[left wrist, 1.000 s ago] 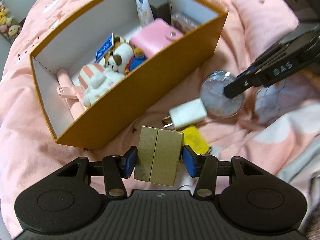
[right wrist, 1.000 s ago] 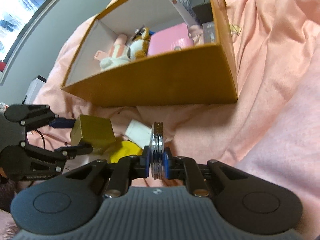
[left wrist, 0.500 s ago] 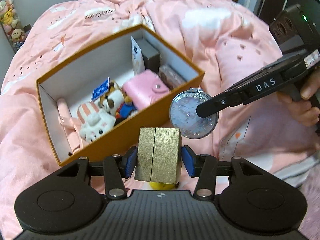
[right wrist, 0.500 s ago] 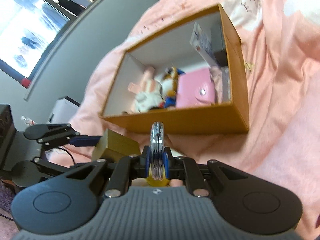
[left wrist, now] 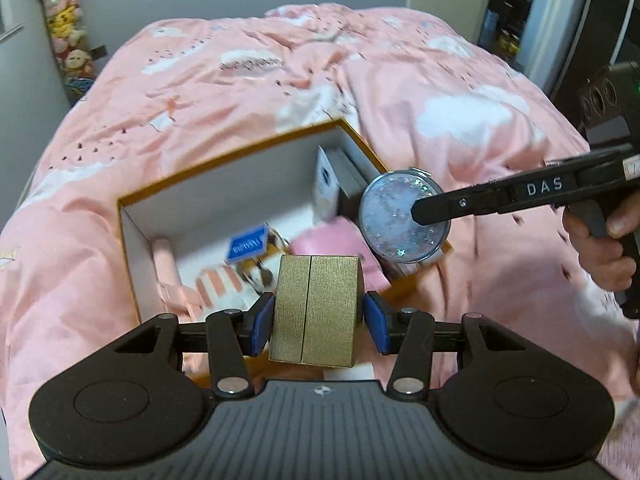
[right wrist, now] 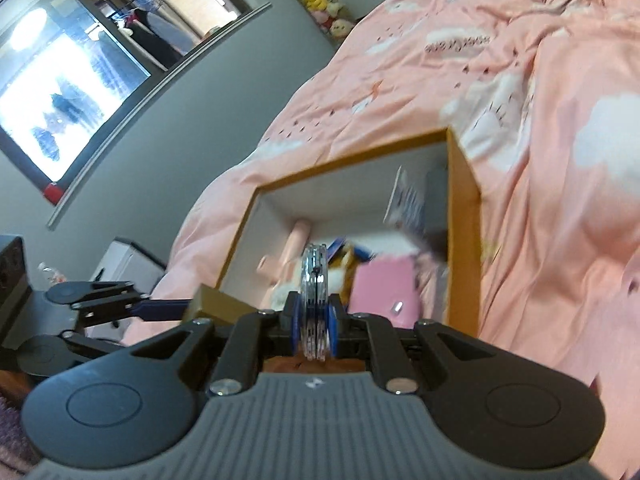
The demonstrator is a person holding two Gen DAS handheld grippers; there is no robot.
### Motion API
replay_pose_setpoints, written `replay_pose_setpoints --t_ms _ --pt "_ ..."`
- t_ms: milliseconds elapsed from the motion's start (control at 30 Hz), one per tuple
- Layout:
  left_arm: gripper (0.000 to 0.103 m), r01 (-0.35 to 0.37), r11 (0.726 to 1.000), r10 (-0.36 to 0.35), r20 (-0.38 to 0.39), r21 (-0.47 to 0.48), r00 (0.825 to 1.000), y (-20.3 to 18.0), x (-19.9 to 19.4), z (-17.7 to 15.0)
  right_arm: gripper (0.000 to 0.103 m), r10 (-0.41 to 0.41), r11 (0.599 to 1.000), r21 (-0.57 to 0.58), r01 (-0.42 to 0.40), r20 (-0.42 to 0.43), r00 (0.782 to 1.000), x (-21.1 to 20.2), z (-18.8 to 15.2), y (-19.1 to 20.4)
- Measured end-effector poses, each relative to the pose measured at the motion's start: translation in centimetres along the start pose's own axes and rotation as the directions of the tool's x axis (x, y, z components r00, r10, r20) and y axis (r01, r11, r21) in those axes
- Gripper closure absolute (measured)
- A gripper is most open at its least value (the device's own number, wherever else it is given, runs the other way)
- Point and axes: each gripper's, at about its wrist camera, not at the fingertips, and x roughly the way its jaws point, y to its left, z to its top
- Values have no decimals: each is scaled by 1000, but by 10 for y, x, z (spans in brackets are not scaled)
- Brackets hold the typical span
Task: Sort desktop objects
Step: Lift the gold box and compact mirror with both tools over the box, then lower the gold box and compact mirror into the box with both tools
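Note:
My left gripper (left wrist: 318,322) is shut on a small gold box (left wrist: 316,308), held above the near wall of an open orange storage box (left wrist: 244,152) on the pink bedspread. My right gripper (right wrist: 315,326) is shut on a thin round glittery compact (right wrist: 315,280), seen edge-on. In the left wrist view that compact (left wrist: 400,220) shows as a sparkly disc hanging over the storage box's right end, clamped by the right gripper (left wrist: 424,214). Inside the storage box lie a pink wallet (right wrist: 382,284), a striped plush toy (left wrist: 224,284), a blue tag (left wrist: 248,246) and upright cards (left wrist: 326,184).
The pink quilt (left wrist: 260,80) with white cloud prints covers the bed all around the storage box (right wrist: 464,216). A person's hand (left wrist: 604,248) grips the right tool's handle. A shelf of plush toys (left wrist: 68,36) stands by the grey wall, and a window (right wrist: 60,68) is at far left.
Both grippers have risen with their loads, and the storage box now sits lower and farther in view. The charger and yellow item on the quilt have dropped out of sight.

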Motion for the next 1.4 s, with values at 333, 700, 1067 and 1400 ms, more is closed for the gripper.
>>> replay_pose_setpoints --t_ms 333,700,1067,1400 --pt "47 -19 986 27 47 -167 999 43 25 38 89 -88 993 -85 87 -9 996 56 52 9" --pt "47 4 935 16 55 -354 998 95 83 63 89 -213 957 -212 199 -45 976 113 89 22" --pt "47 -19 909 41 44 -416 998 127 105 58 89 -339 890 -399 222 -251 907 186 95 28" --pt "47 6 898 14 43 -440 999 136 113 49 89 -428 841 -493 221 -358 830 229 88 22"
